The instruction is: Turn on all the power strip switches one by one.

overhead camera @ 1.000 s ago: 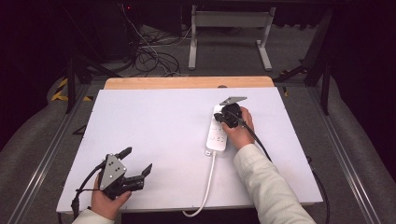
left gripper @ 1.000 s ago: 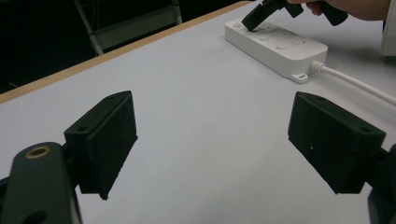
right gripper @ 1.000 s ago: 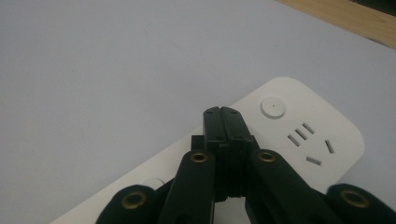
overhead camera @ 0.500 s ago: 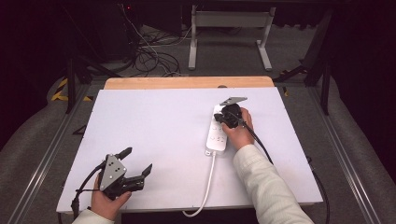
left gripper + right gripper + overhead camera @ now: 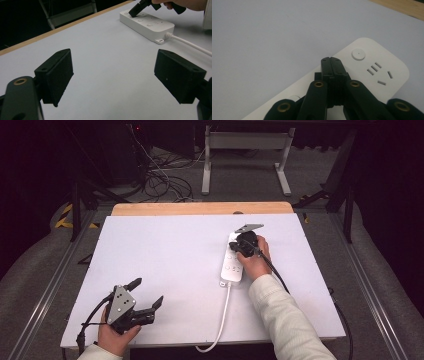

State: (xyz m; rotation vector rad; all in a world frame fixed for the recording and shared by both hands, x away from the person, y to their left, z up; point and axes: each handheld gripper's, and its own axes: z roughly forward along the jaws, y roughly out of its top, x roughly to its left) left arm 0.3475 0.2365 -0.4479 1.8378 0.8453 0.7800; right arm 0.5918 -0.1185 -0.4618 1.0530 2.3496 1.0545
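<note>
A white power strip [image 5: 231,265] lies lengthwise on the right half of the white table [image 5: 165,250], its white cord [image 5: 220,320] trailing to the near edge. My right gripper [image 5: 235,248] is shut with nothing between its jaws. Its closed tips [image 5: 331,60] rest on the strip's top [image 5: 374,75], just short of a round button [image 5: 358,54] and a socket. The left gripper view shows that tip [image 5: 132,13] touching the strip [image 5: 150,25] near its far end. My left gripper [image 5: 148,291] is held low at the near left corner, open [image 5: 113,75] and holding nothing.
A wooden strip [image 5: 200,208] borders the table's far edge. Beyond it on the floor are tangled cables [image 5: 165,175] and a grey metal stand [image 5: 245,150]. Metal rails [image 5: 50,285] run along both sides of the table.
</note>
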